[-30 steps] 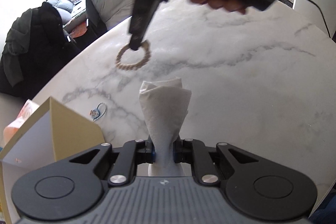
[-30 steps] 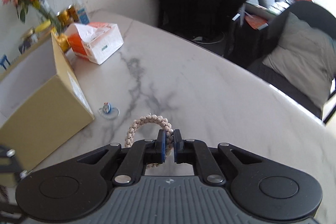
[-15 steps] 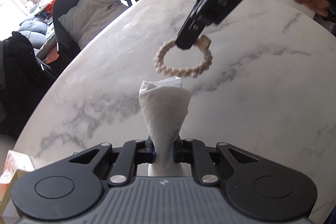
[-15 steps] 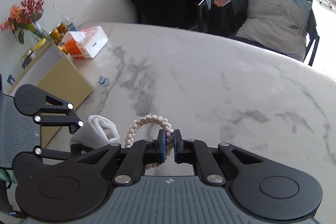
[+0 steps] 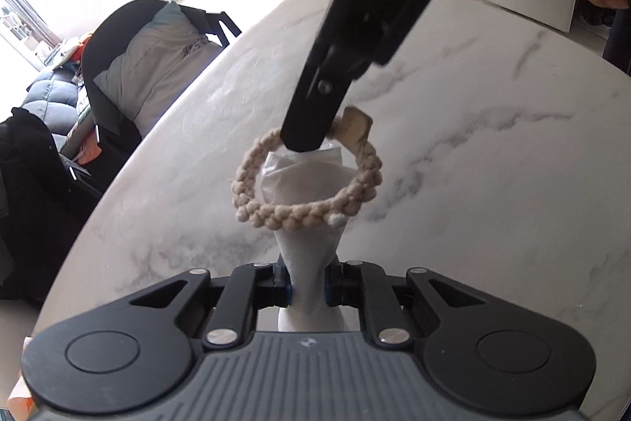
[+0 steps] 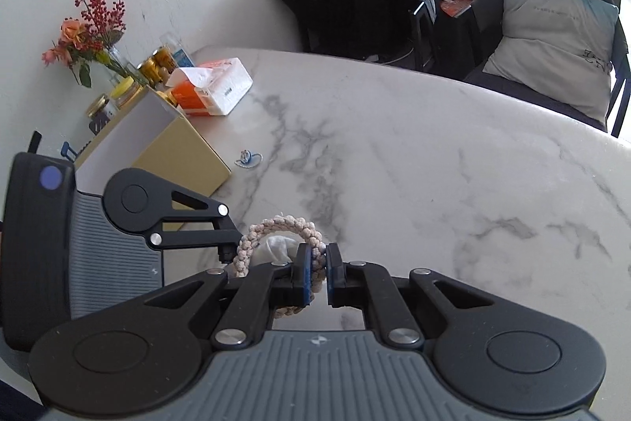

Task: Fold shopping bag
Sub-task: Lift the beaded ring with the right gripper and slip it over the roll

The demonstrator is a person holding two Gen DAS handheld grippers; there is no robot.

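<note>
**Ring held over the rolled bag**

Beneath both your grippers lies the marble table [image 5: 493,184]. Your left gripper [image 5: 305,289] pinches the rolled white shopping bag [image 5: 305,200], which sticks out ahead of its jaws. Your right gripper [image 6: 319,273] pinches the braided rope ring [image 5: 307,180], encircling the bag's tip.

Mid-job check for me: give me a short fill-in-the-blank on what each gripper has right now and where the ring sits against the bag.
1. The left gripper is shut on the rolled white ____.
2. The right gripper pinches a braided beige ____.
3. In the left wrist view, the bag's free end shows through the ring's ____.
4. Below both lies a white ____ table with grey veins.

Missing words: bag; ring; opening; marble
</note>
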